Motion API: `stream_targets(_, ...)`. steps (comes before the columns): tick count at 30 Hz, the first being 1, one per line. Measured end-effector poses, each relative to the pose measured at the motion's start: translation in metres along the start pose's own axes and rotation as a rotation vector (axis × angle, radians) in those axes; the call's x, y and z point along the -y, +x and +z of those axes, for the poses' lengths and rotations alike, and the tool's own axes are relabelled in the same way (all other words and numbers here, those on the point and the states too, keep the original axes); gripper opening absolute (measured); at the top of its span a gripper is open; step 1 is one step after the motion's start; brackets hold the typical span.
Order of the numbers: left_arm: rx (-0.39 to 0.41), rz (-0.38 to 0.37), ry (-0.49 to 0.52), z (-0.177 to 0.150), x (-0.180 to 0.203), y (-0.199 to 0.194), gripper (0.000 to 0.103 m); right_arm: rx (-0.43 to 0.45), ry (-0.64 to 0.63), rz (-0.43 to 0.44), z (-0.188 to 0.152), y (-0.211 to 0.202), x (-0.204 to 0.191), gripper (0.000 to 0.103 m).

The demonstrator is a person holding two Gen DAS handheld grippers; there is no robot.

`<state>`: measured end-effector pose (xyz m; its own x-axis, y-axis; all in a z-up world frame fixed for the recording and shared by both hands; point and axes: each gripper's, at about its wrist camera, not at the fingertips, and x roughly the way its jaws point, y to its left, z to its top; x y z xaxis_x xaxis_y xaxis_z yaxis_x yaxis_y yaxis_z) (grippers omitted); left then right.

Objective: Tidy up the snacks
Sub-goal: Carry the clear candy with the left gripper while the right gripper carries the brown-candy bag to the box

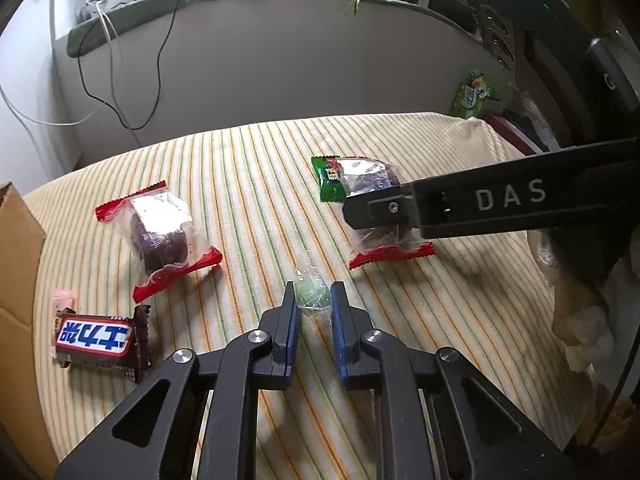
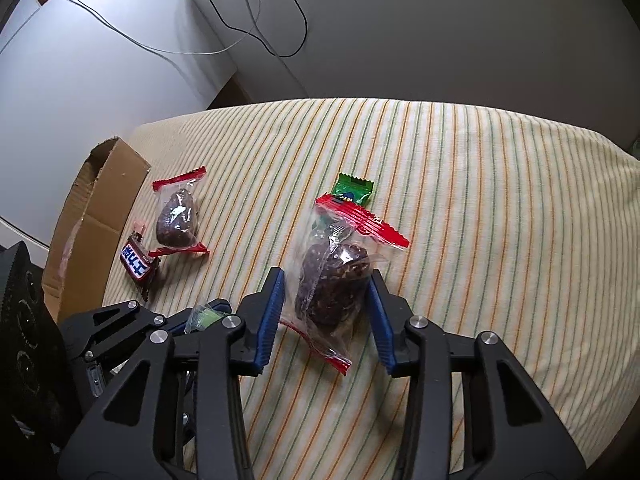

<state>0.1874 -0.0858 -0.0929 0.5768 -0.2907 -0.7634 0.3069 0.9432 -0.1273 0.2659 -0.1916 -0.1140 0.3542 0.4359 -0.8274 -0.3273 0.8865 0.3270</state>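
My left gripper point(image 1: 313, 300) is shut on a small clear-wrapped green candy point(image 1: 310, 294), which also shows in the right wrist view point(image 2: 206, 316). My right gripper point(image 2: 326, 280) is open around a red-ended clear packet with a dark cake point(image 2: 334, 280) on the striped cloth; the fingers stand on each side of it. This packet also shows in the left wrist view point(image 1: 374, 184), partly behind the right gripper's finger point(image 1: 380, 210). A second cake packet point(image 1: 160, 230) point(image 2: 178, 216), a Snickers bar point(image 1: 96, 336) point(image 2: 138, 266) and a green candy point(image 1: 330, 178) point(image 2: 354, 192) lie on the cloth.
A cardboard box point(image 2: 92, 220) stands at the table's left edge, also seen in the left wrist view point(image 1: 16, 280). A pink wrapper point(image 1: 64, 300) lies by the Snickers. A green packet point(image 1: 474, 94) stands at the far right. Cables hang behind the table.
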Motion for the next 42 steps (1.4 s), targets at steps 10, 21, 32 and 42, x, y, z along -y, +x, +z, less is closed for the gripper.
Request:
stream_targets(10, 0.068, -0.015, -0.059, -0.01, -0.013, -0.04, 0.013, 0.045, -0.035, 0.001, -0.007, -0.026, -0.018, 0.042)
stream_targets(21, 0.173, 0.023, -0.123, -0.025, -0.038, -0.1, 0.013, 0.096, -0.127, 0.025, -0.009, -0.053, -0.064, 0.042)
stream_targets(32, 0.248, 0.102, -0.223, -0.041, -0.084, -0.141, 0.013, 0.124, -0.242, 0.066, -0.002, -0.059, -0.13, 0.042)
stream_targets(42, 0.287, 0.202, -0.302, -0.061, -0.127, -0.17, 0.013, 0.122, -0.322, 0.096, 0.006, -0.046, -0.18, 0.042)
